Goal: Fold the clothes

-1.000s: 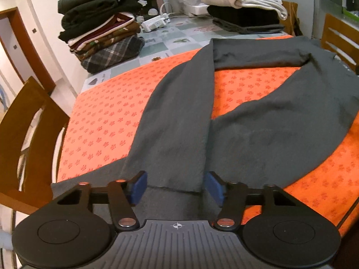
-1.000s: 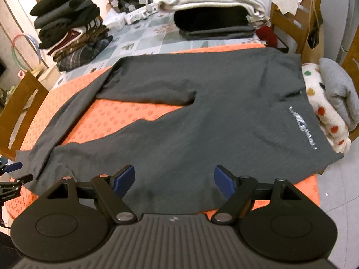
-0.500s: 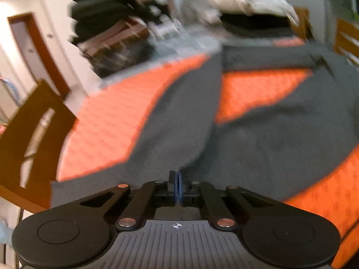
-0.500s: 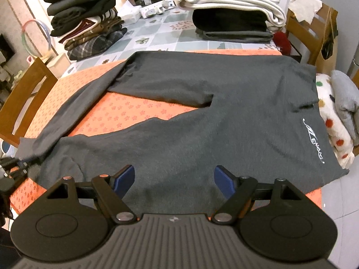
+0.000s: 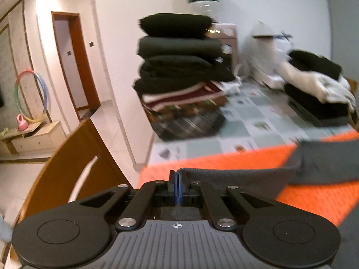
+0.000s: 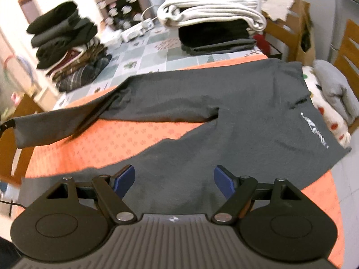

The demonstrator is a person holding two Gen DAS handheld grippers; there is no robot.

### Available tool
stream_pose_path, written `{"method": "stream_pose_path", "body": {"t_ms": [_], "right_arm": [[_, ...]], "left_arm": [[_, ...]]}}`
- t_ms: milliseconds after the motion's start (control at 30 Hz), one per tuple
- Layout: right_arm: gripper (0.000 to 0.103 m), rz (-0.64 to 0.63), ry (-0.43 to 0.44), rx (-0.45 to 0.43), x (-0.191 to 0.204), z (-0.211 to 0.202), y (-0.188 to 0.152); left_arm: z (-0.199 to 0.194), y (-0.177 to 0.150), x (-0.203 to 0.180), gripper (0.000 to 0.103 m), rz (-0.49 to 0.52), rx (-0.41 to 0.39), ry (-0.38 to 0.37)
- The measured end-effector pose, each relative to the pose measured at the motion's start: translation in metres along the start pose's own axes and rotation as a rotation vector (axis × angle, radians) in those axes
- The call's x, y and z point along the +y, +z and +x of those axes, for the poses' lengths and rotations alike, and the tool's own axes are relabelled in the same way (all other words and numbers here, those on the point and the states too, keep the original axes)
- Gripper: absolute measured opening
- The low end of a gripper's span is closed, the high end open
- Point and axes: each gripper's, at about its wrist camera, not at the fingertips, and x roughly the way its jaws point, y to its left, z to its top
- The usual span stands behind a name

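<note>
Barely begun, the folding is starting: the left gripper (image 5: pixel 177 182) is pinching one leg's hem of the grey trousers (image 6: pixel 224 112), lifted at middle left, while the right gripper (image 6: pixel 174 178) is hanging spread over the near leg, gripping nothing.

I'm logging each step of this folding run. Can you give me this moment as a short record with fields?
garment: dark grey trousers spread on the orange cloth
left hand-held gripper: shut on one trouser leg's end, lifted off the cloth
right hand-held gripper: open, over the near leg, nothing between its pads
background: folded clothes stack on the table
fold: not yet made
</note>
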Motion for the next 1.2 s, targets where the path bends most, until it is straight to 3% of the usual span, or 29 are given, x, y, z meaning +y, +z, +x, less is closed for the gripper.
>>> {"method": "stream_pose_path", "body": {"t_ms": [267,467,667,733,933,1200], "right_arm": [[0.083,0.086,-0.069,-0.046,0.048,0.002,-0.016],[0.083,0.111,-0.115,-0.052,0.073,-0.004,-0.025],[0.083,0.135,-0.169,-0.051,0.083,-0.013,-0.033],[0.083,0.137,-0.18,-0.05,0.084,-0.015,-0.035],[0.083,0.147,-0.199,-0.053,0.079,-0.019,-0.04],[0.083,0.138,-0.207,-0.052,0.069,-0.02,-0.044]], "left_arm": [[0.085,0.042,0.056,0.004,-0.04,0.057,0.014],[0.142,0.043,0.064,0.004,-0.039,0.116,-0.001],[0.173,0.036,0.064,0.008,-0.027,0.128,0.024],[0.178,0.034,0.067,0.024,-0.041,0.126,0.023],[0.16,0.025,0.069,0.049,-0.035,0.114,-0.018],[0.102,-0.008,0.061,0.059,-0.003,0.116,-0.113]]}}
